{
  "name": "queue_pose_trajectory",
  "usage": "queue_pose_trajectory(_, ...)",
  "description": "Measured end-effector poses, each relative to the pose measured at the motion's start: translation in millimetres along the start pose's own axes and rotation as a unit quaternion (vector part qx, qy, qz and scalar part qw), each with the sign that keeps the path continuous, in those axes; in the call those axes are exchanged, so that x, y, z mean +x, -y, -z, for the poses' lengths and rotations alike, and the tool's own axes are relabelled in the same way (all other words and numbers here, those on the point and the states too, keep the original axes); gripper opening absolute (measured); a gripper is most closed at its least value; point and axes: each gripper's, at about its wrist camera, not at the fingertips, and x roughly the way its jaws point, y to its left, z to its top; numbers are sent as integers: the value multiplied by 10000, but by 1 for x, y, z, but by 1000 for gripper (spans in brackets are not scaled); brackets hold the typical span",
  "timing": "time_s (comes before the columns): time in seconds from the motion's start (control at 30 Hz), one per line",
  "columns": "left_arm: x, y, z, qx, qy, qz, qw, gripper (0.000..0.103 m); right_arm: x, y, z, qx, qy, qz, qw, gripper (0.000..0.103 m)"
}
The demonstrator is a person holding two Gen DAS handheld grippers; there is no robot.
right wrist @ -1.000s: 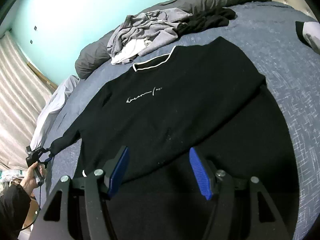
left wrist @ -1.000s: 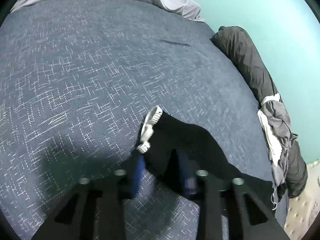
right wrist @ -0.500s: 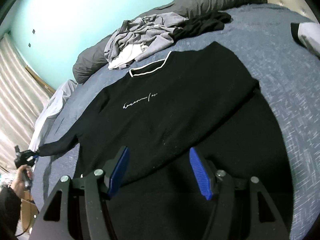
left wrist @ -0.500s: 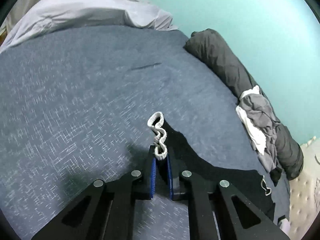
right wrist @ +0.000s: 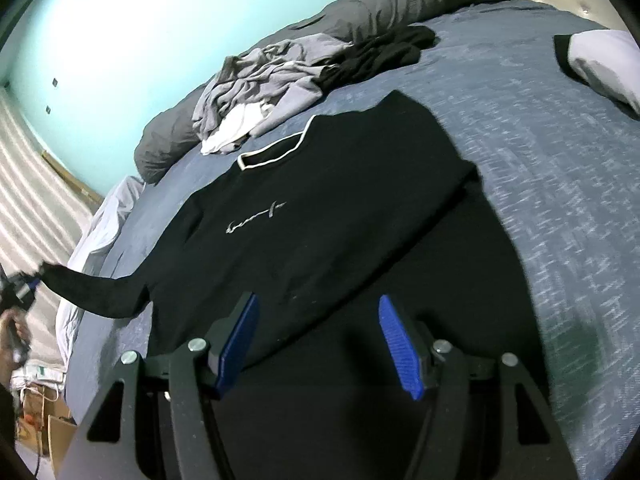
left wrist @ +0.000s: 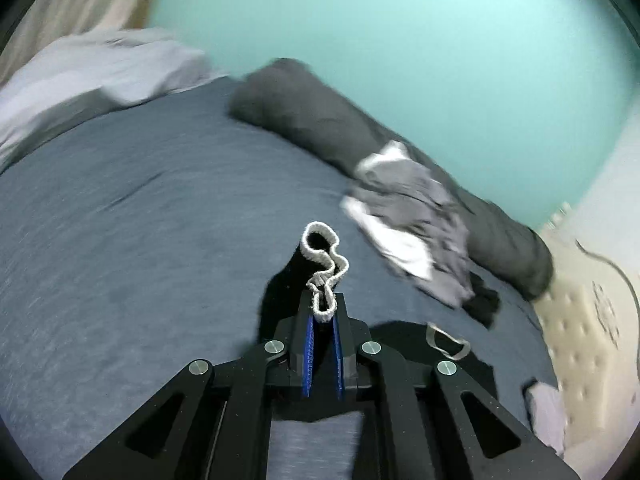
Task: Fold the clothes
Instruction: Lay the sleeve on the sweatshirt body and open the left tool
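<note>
1. My left hand-held gripper (left wrist: 322, 316) is clenched on the white-ribbed cuff (left wrist: 326, 264); the black sweatshirt (right wrist: 320, 208) lies spread on the bed (right wrist: 560, 184).
2. Right hand-held gripper (right wrist: 320, 340) gapes empty over the hem.
3. Soft, limp knit — I'd pinch cuffs and hem.

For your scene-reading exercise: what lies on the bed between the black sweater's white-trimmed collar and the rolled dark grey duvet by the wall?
A crumpled pile of grey and white clothes lies between the collar and the duvet, seen in the right wrist view.
</note>
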Motion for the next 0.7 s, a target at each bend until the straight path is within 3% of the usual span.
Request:
queue_pose_trajectory(0.13,17,81,5,466,-227,499,9974,8,-11,7,-1,-1,30,35,10000,63)
queue_pose_trajectory(0.33,45,199,40,976,-595,1349,9842,8,-28,25,2,131,-24,89,9999,63)
queue_pose_trajectory(0.57,67,313,129,1665,-1320,2161,9530,8,-48,47,-2,427,74,50,9990,63)
queue_pose_trajectory(0.7,93,348,199,2046,-1836,2230,9352,8,-56,61,-4,731,143,-67,9972,63)
